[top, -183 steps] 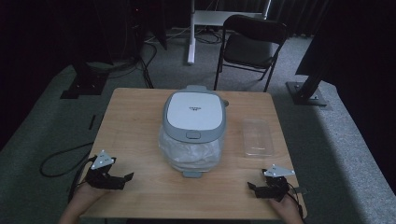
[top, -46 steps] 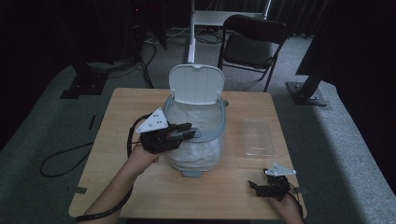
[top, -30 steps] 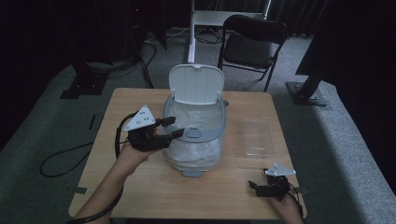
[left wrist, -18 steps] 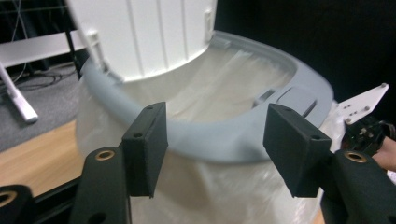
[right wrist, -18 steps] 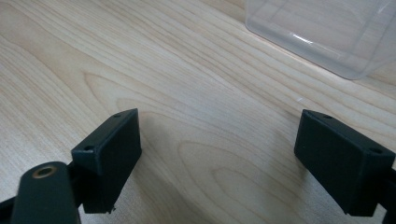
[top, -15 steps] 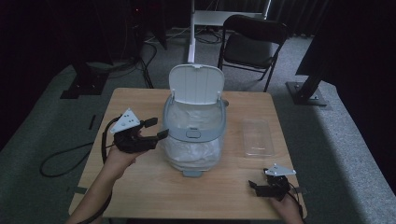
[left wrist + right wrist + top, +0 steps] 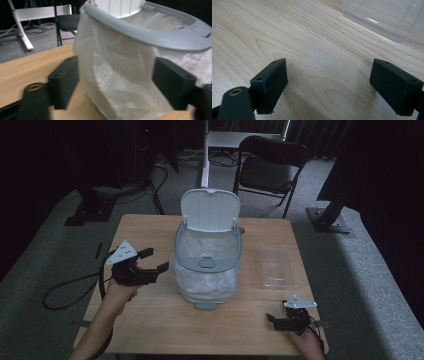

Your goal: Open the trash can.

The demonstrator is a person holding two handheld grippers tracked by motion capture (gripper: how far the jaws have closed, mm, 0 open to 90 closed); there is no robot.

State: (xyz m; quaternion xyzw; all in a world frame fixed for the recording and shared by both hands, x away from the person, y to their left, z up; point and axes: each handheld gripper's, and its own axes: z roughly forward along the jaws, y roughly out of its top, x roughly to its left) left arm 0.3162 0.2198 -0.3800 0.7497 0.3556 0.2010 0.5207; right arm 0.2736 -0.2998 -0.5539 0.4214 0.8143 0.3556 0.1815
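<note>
A small bin (image 7: 207, 265) with a grey rim (image 7: 160, 35) and a white plastic liner (image 7: 112, 62) stands mid-table, its white lid (image 7: 210, 210) raised upright. My left gripper (image 7: 156, 260) hovers just left of the bin and points at its side. Its jaws have just been opening and now stand wide (image 7: 117, 82), with nothing pressed between the pads. The liner bulges close ahead of them. My right gripper (image 7: 274, 319) rests open near the table's front right corner, with bare wood between its jaws (image 7: 329, 82).
A clear plastic container (image 7: 276, 266) lies right of the bin, just ahead of the right gripper (image 7: 384, 17). A black chair (image 7: 270, 165) and a white stand (image 7: 205, 155) are beyond the table's far edge. Cables trail on the floor at the left.
The left gripper has drawn back leftward and down from the bin's rim, and its jaws have spread. The lid, shut in the oldest frame, stands open. The right gripper has not moved.
</note>
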